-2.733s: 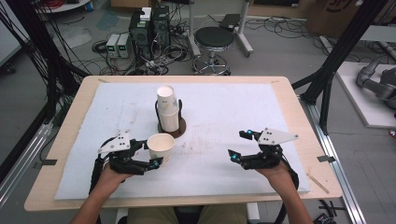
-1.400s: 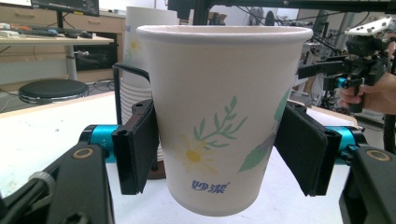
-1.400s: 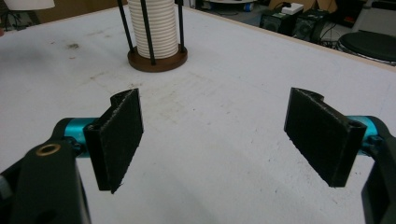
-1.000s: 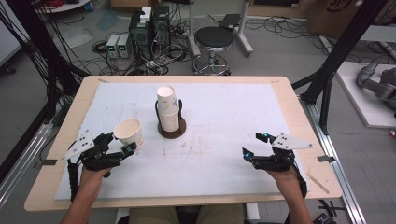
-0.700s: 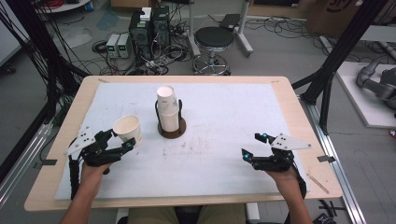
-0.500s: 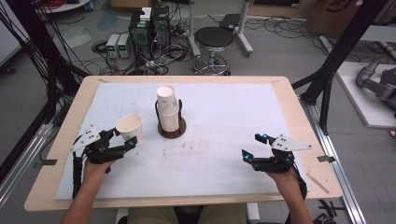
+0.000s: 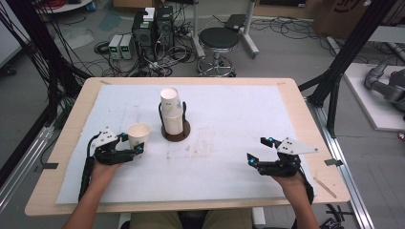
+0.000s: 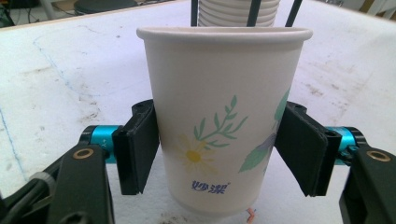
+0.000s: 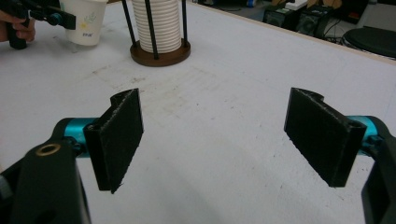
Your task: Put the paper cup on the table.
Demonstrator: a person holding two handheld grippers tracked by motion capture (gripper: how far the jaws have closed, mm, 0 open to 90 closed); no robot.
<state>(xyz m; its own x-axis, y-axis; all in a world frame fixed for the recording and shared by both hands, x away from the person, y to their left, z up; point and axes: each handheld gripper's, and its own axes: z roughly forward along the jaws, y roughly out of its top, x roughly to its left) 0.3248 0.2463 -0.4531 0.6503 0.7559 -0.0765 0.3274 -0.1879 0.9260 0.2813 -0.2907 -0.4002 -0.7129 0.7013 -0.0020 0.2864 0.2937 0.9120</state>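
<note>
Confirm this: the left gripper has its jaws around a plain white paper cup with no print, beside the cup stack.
Wrong on the print. The left gripper has its jaws around a white paper cup bearing a daisy and green leaves, as the left gripper view shows, beside the cup stack.

Even, bright overhead light is washing across the white table (image 7: 229,109), casting only soft, faint shadows and no harsh glare. The high view is looking slightly soft and grainy, while the near jaws in both gripper views are blurring toward the bottom edge.
</note>
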